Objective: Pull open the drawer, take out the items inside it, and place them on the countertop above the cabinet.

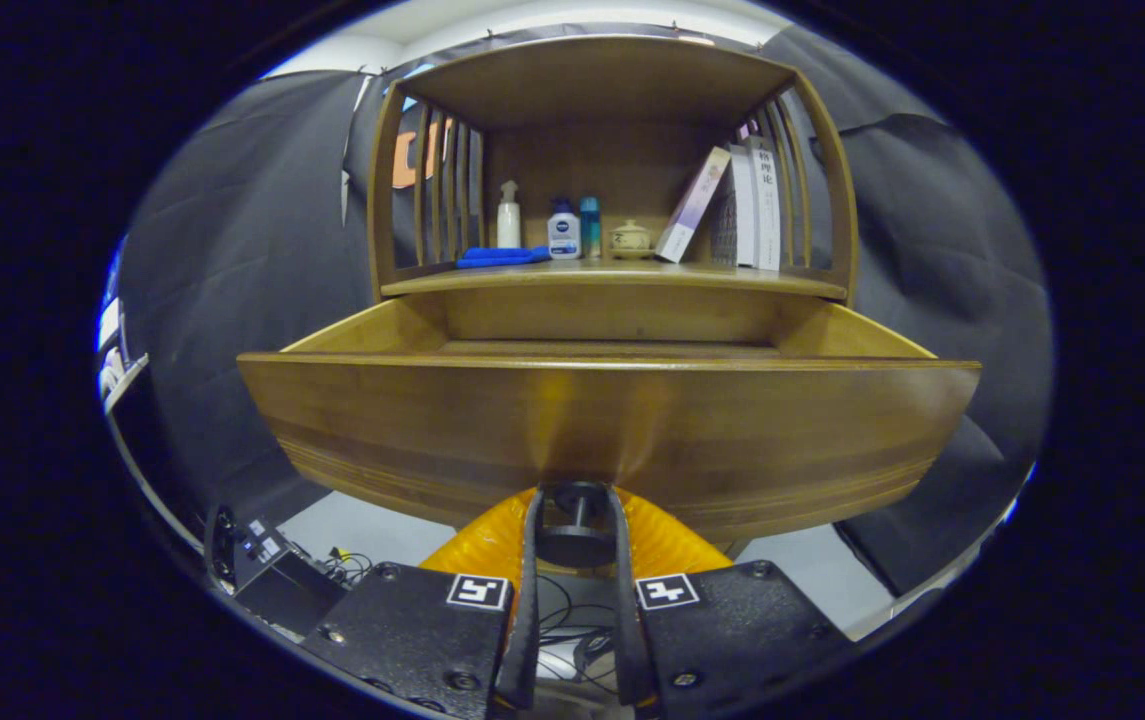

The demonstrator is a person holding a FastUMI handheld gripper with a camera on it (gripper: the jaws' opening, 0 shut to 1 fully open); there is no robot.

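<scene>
A: Drawer (pixel 608 425) was out of the cabinet (pixel 608 150), its front panel right ahead of the gripper (pixel 577 515). Step one looked about done to me.

B: Agreed. Both fingers (pixel 530 560) were pinched on the round dark knob (pixel 575 520) under the panel's lower edge, so it was clamped on the handle, not free.

A: And the items inside?

B: Couldn't tell. The view sat low, level with the panel, and only a strip of the drawer's floor showed past the rim. Nothing visible on it.

A: So the next move?

B: My read: let go of the knob, rise above the rim, tip forward and look in. Then pick and carry up to the countertop (pixel 612 278) just above.

A: That shelf already held bottles (pixel 563 230), a blue cloth (pixel 502 257), a small pot (pixel 630 239) and books (pixel 732 205).

B: Free space looked tight; the front edge seemed safest.

A: Pose?

B: Gripper level, pointed straight at the knob, centred on the drawer.
</scene>
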